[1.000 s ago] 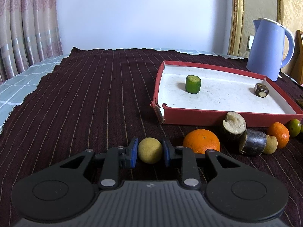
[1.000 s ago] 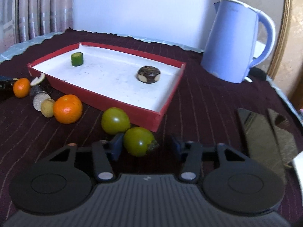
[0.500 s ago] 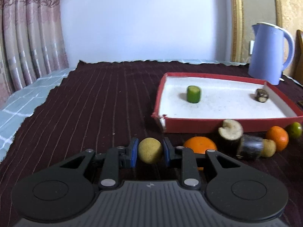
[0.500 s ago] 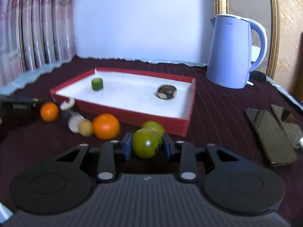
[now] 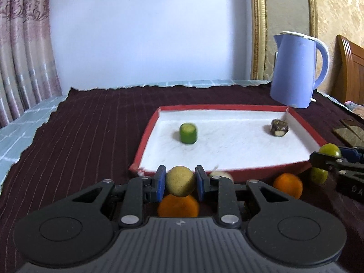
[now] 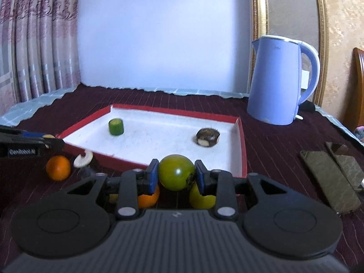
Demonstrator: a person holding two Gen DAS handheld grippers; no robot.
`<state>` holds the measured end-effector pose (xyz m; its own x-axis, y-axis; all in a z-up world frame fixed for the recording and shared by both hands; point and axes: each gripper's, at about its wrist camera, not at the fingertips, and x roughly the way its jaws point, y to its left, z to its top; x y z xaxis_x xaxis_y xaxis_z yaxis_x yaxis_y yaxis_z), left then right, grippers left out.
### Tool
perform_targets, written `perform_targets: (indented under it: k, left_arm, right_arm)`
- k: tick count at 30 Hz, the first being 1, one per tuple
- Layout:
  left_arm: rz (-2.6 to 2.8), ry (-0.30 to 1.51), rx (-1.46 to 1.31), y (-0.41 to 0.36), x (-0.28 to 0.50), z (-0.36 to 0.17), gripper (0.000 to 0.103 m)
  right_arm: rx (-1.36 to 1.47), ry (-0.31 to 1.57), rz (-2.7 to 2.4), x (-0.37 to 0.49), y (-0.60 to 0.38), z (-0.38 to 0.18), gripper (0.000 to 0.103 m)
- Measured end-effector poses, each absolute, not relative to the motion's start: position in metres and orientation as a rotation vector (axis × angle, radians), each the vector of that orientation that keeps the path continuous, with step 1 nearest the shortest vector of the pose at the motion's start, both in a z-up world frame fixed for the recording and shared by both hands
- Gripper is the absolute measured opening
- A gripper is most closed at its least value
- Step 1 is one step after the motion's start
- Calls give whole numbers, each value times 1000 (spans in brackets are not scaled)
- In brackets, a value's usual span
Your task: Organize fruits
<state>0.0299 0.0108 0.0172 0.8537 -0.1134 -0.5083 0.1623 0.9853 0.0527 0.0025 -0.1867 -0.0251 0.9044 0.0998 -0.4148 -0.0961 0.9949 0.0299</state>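
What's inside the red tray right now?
Inside the red tray sit a green cylinder piece and a dark brown chunk. The held green fruit hides part of its near edge.

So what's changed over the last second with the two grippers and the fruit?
The right gripper closed on the round green fruit and lifted it toward the red-walled white tray. The left gripper raised its yellow-brown ball-shaped fruit. The green cylinder piece and dark chunk stayed put.

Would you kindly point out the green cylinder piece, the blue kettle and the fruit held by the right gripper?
green cylinder piece (image 5: 188,133), left wrist view, its curved side.
blue kettle (image 6: 275,79), right wrist view, middle of its body.
green round fruit (image 6: 176,172), right wrist view, its front face.
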Motion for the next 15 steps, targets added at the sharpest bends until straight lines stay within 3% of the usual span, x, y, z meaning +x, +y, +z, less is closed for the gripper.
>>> perform_targets:
  k: [15]
  left_arm:
    - [-93,522,127,-20,52,19,27]
  right_arm:
    - [20,425,91,18,-182,-19,31]
